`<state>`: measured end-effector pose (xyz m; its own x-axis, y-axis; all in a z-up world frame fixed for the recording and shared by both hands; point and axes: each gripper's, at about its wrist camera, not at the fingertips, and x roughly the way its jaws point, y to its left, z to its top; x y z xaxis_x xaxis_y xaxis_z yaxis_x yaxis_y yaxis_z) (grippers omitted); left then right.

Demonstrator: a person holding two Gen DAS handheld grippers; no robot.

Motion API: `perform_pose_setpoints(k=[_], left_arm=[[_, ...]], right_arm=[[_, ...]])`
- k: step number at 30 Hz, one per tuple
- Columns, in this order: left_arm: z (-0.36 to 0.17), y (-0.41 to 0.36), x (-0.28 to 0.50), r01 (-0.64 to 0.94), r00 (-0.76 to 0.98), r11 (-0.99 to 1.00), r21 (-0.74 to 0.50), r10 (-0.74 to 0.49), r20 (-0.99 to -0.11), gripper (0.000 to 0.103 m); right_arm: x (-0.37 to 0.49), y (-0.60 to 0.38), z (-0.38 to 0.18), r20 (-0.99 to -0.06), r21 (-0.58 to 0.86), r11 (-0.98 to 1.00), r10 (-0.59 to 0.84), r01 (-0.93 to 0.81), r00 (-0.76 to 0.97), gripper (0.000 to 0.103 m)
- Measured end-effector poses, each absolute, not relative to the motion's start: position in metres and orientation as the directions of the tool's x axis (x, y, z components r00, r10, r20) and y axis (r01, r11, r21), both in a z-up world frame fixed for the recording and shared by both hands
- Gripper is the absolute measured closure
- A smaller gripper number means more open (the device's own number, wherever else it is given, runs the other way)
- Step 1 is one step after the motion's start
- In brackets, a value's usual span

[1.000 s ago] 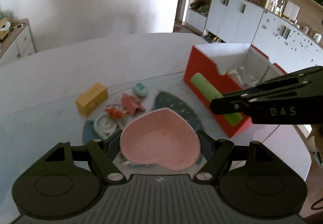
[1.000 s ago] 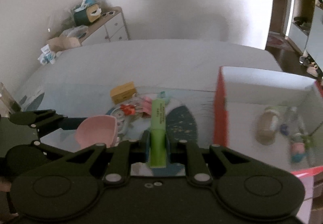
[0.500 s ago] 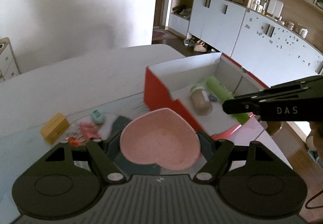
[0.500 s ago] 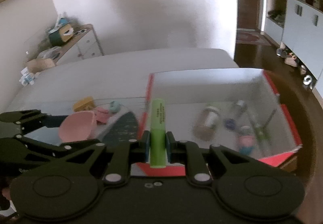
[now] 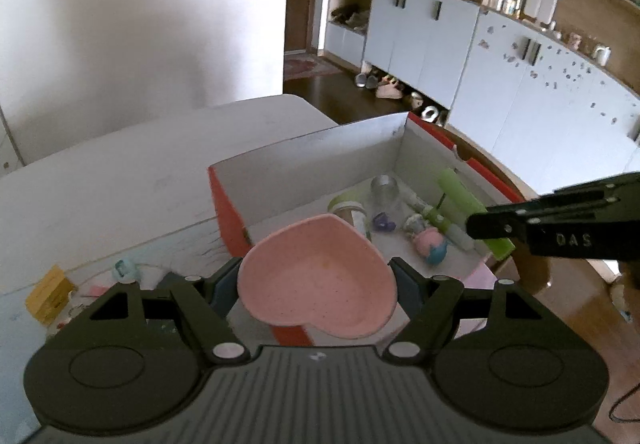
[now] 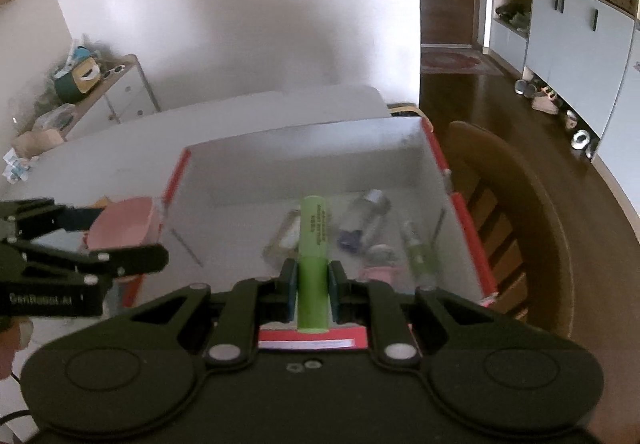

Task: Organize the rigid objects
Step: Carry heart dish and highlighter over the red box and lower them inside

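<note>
We now hover over box (image 6: 460, 204), swung off table: left gripper (image 5: 316, 280) clamps pink dish (image 5: 316, 276), right gripper (image 6: 313, 286) clamps green marker (image 6: 314, 244). Drop-off next.

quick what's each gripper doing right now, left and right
Left gripper: closed on the pink heart dish.
Right gripper: closed on the green marker.
</note>
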<state>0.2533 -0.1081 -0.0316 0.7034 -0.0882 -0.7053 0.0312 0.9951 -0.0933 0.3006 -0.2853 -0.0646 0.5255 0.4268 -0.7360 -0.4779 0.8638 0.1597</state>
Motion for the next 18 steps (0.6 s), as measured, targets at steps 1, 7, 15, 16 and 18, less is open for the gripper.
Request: perform_pose_setpoints(k=[1,7,15,16,18], left_arm=[[-0.032,-0.111,0.259,0.029,0.700,0.995,-0.092,-0.086,-0.709,0.025],[-0.039,-0.128,0.301,0.002,0.688,0.999,-0.045,-0.034,-0.725,0.025],[-0.062,-0.140,0.358,-0.044,0.646,0.997,0.063,0.077,-0.760,0.025],[-0.065,-0.144,0.363,-0.049,0.639,0.996,0.077,0.090,-0.763,0.025],[-0.073,-0.147,0.374,-0.054,0.620,0.993,0.103,0.114,-0.776,0.025]], right_arm=[[0.304,-0.288,-0.067,-0.738,0.153,0.866,0.421,-0.477,0.527,0.088],[0.323,-0.300,-0.078,-0.755,0.145,0.864,0.412,-0.482,0.511,0.088],[0.344,-0.298,-0.093,-0.780,0.144,0.842,0.420,-0.520,0.464,0.088],[0.346,-0.296,-0.094,-0.783,0.143,0.838,0.421,-0.527,0.458,0.088],[0.351,-0.292,-0.098,-0.790,0.142,0.829,0.424,-0.541,0.442,0.088]])
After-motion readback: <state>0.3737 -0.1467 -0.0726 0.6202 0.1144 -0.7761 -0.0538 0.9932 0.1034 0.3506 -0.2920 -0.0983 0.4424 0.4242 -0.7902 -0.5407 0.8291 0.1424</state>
